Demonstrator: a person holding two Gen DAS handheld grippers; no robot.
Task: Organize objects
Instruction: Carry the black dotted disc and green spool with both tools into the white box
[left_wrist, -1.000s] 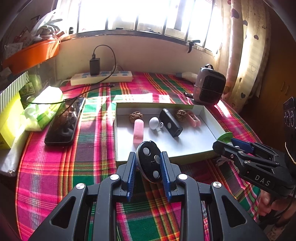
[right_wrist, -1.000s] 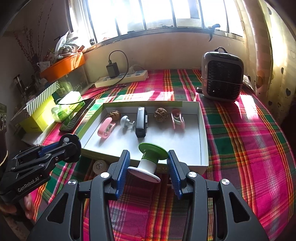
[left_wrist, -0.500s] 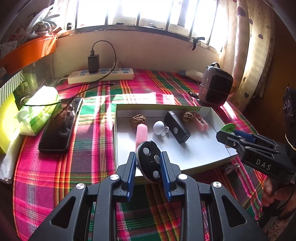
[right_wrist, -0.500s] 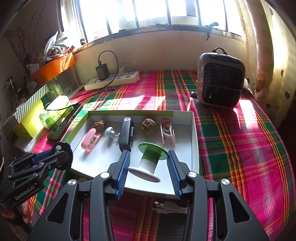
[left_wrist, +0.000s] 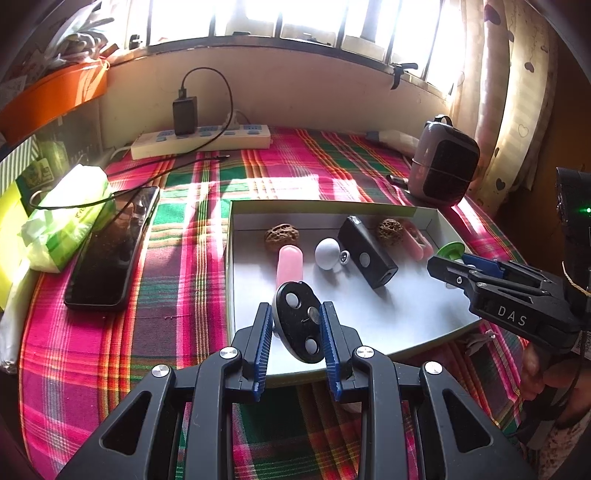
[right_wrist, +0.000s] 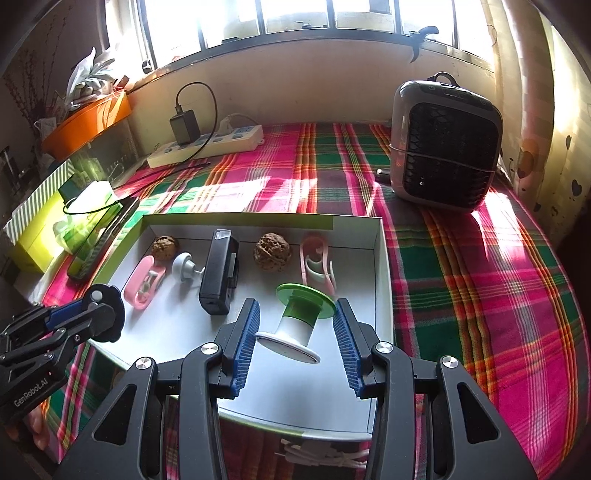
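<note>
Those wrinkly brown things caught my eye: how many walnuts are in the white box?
2. One walnut lies at the far left of the box, behind a pink clip. The other walnut lies farther right, between the black gadget and another pink clip. None seems hidden.

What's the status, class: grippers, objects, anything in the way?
Left gripper shut on black disc. Right gripper shut on spool. Both over tray; landing spots clear.

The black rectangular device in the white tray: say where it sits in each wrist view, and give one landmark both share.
Left wrist: black rectangular device lies right of centre, between a white knob and the right-hand walnut.
Right wrist: the device lies left of centre, between the same knob and walnut.
Shared landmark: the white tray itself.
</note>
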